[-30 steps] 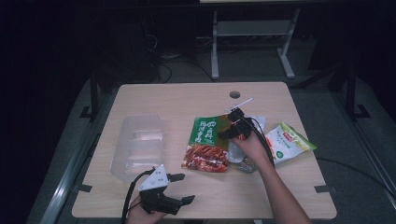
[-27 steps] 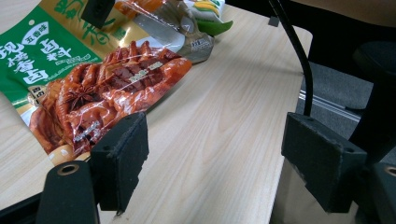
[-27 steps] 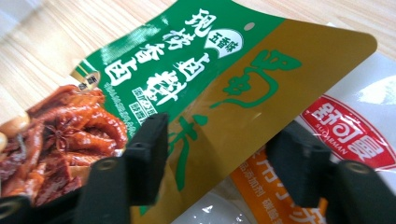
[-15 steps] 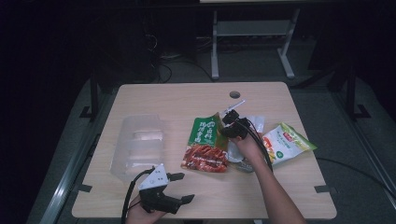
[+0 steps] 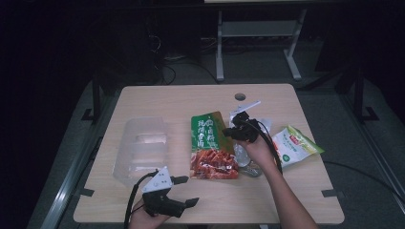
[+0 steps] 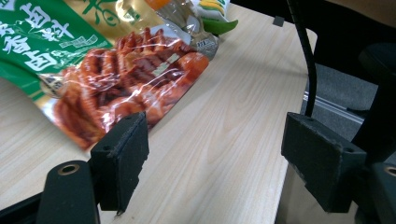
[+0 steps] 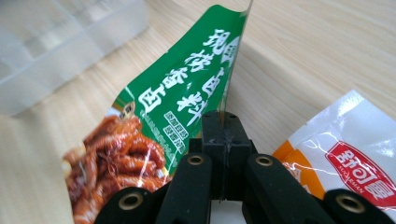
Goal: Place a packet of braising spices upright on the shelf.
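Right claw (image 7: 223, 140) pinching edge of green snack pouch (image 7: 177, 102), jaws having just been closing on it; right gripper view showing that edge tilting up off counter (image 5: 181, 100) (high view hiding pinch). Left claw (image 6: 215, 154) resting apart near counter's front edge, holding nothing.

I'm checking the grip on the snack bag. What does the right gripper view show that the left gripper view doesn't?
Right gripper view alone: the right gripper, its jaws shut on the edge of the green snack pouch, a clear plastic container and a white and orange packet. Left gripper view alone: the left gripper, jaws open over bare table, and a red snack bag. Both share the green snack pouch and the wooden table.
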The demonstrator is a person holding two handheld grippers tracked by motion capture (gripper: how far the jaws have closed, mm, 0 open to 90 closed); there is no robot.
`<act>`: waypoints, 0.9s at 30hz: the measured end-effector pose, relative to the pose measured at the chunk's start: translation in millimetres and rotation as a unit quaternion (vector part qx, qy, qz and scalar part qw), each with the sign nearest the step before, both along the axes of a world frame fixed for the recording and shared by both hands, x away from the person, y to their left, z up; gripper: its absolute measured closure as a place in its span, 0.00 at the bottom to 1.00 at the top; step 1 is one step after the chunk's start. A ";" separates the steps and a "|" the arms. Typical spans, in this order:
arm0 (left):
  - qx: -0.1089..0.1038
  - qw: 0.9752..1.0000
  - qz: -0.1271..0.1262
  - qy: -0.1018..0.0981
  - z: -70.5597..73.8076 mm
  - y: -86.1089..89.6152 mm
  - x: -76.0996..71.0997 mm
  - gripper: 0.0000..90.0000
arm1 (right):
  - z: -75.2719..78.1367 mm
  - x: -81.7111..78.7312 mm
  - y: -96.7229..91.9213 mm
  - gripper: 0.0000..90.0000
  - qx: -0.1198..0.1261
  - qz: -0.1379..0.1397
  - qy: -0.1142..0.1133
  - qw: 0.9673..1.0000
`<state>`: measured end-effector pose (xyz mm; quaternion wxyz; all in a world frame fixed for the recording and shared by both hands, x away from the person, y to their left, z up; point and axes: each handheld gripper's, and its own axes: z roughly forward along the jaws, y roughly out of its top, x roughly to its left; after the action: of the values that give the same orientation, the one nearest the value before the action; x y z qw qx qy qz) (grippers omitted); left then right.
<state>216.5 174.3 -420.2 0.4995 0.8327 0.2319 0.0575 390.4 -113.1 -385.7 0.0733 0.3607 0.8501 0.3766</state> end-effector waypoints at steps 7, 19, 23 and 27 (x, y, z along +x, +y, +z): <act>0.007 1.000 -0.002 -0.002 -0.1 -1.6 0.2 0.25 | 9.2 -17.0 -11.9 1.00 0.033 0.017 -0.027 0.999; 0.002 1.000 0.003 0.004 0.5 -7.5 7.2 0.26 | 20.6 -56.1 -36.1 1.00 0.109 0.072 -0.080 0.988; -0.002 1.000 0.019 0.014 -1.6 -10.5 13.1 0.24 | 22.2 -70.6 -41.1 1.00 0.122 0.097 -0.097 0.983; 0.000 0.999 0.016 0.028 -4.9 -11.7 19.5 0.26 | 23.2 -82.0 -47.6 1.00 0.135 0.126 -0.115 0.976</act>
<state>236.1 162.5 -425.0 0.4917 0.8304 0.2585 0.0424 308.4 -160.7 -362.5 0.0734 0.2117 0.8157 0.5333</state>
